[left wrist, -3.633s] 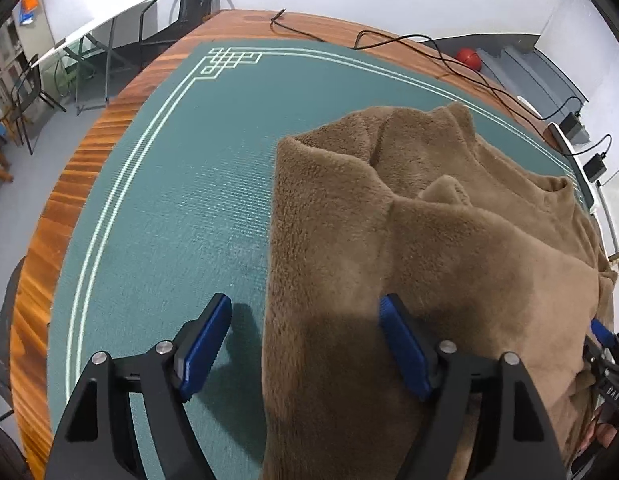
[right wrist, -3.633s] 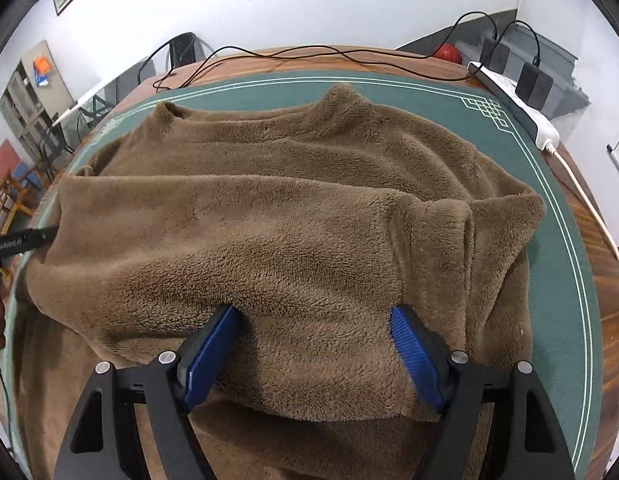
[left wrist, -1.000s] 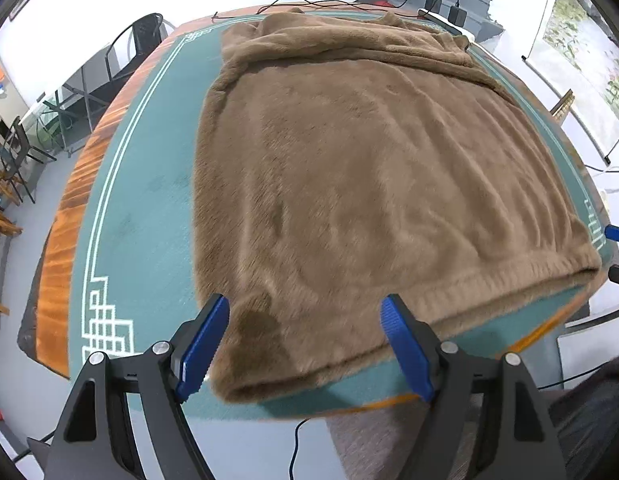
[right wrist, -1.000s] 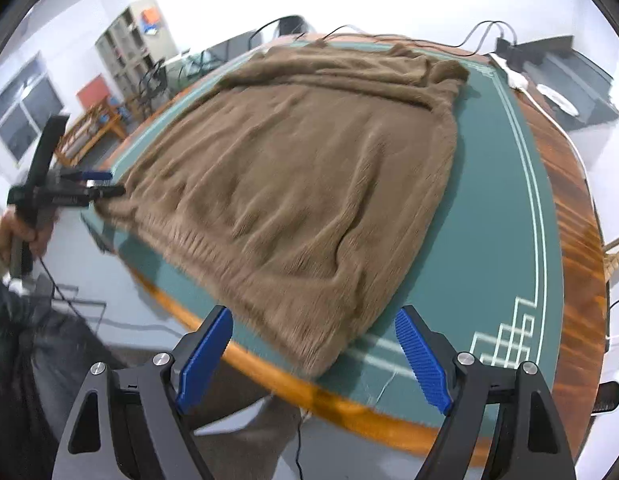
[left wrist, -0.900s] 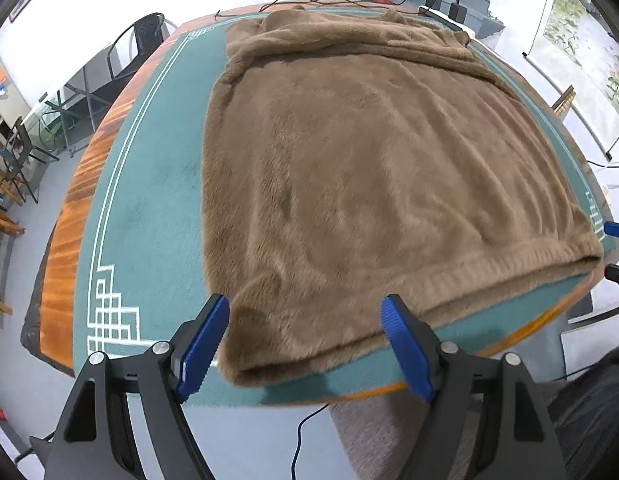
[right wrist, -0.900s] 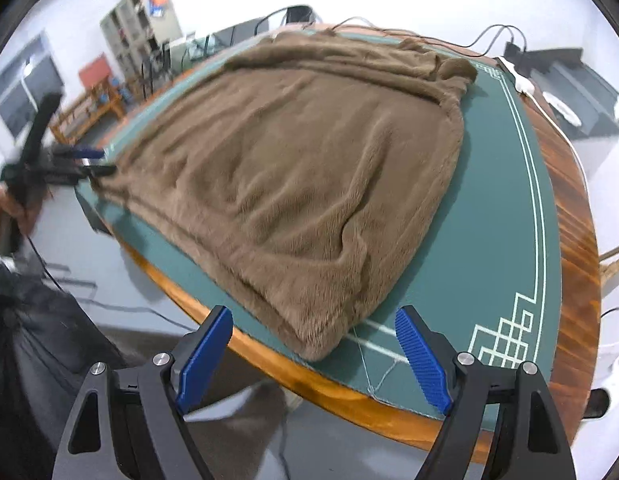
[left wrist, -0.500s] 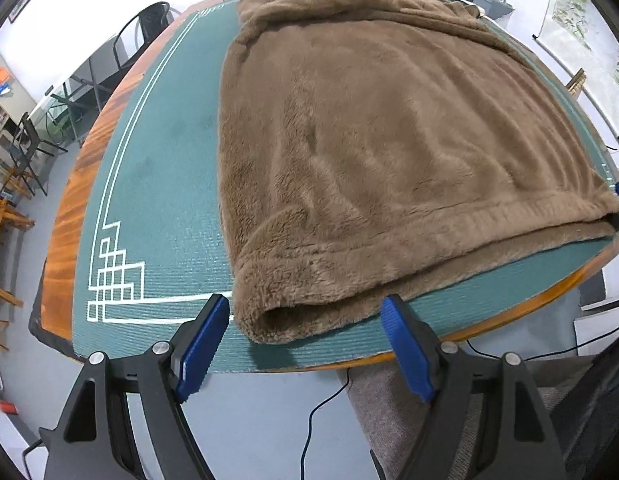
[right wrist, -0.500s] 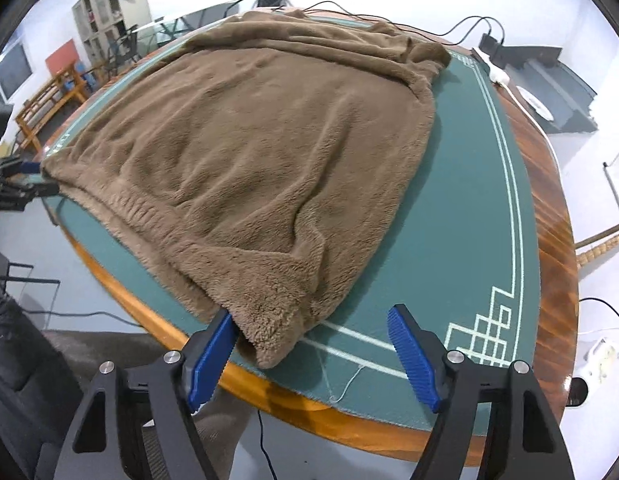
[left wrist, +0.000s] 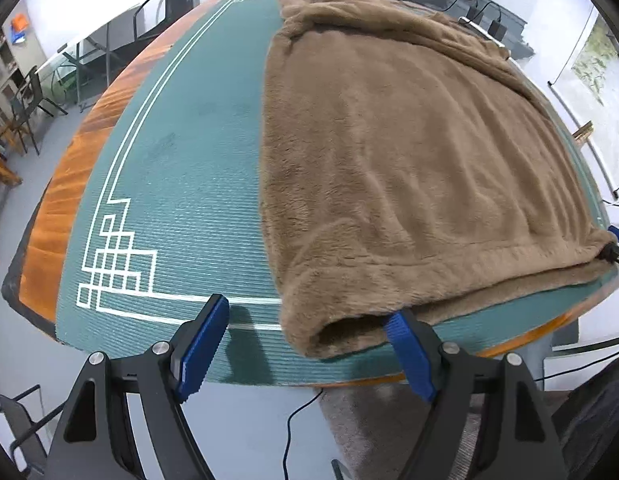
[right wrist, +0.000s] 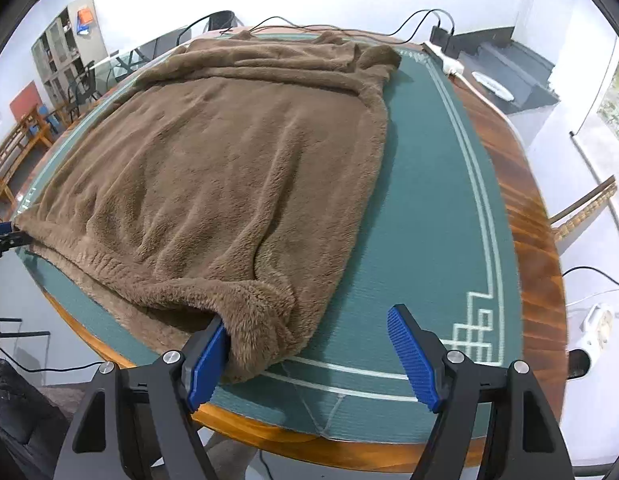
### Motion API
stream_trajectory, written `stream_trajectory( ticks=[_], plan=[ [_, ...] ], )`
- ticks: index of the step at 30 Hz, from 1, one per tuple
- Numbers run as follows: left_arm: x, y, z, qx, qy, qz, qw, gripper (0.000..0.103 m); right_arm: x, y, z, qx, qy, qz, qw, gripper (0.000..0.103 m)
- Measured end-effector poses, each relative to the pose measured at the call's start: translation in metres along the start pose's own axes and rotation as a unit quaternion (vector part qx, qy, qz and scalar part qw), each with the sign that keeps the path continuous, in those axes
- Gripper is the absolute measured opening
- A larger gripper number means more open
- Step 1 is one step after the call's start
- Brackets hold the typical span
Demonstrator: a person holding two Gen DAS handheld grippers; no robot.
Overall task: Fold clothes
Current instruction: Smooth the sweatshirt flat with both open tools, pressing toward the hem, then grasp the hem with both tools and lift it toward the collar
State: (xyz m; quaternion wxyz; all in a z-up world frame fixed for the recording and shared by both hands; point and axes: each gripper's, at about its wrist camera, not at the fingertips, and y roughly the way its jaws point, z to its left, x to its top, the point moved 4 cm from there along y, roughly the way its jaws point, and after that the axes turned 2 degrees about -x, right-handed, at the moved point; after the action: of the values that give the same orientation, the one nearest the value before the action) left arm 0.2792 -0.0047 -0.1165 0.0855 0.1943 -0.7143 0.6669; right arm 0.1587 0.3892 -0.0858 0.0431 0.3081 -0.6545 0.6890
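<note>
A brown fleece sweater was laid flat on a green mat covering a wooden table, with its hem along the near edge and its collar at the far end. The left gripper was held at the near left corner of the hem with its jaws spread wide; its right finger was tucked into the hem opening and its left finger stood over bare mat. The right gripper was held at the near right corner, jaws spread though recently narrowed a little; its left finger was pushed into the hem while its right finger stood over the mat, clear of the cloth. Cables were seen at the far edge of the table, and chairs beyond it.
</note>
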Motion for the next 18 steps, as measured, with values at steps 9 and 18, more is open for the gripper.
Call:
stream_trajectory(
  ticks=[9, 18],
  plan=[
    [0.017, -0.003, 0.009, -0.037, -0.013, 0.014, 0.9991, 0.016, -0.01, 0.008, 0.009, 0.034, -0.018, 0.026, 0.999, 0.029],
    [0.074, -0.054, 0.009, -0.061, 0.013, -0.04, 0.9972, 0.012, 0.028, -0.031, -0.002, 0.002, -0.032, -0.036, 0.999, 0.022]
  ],
)
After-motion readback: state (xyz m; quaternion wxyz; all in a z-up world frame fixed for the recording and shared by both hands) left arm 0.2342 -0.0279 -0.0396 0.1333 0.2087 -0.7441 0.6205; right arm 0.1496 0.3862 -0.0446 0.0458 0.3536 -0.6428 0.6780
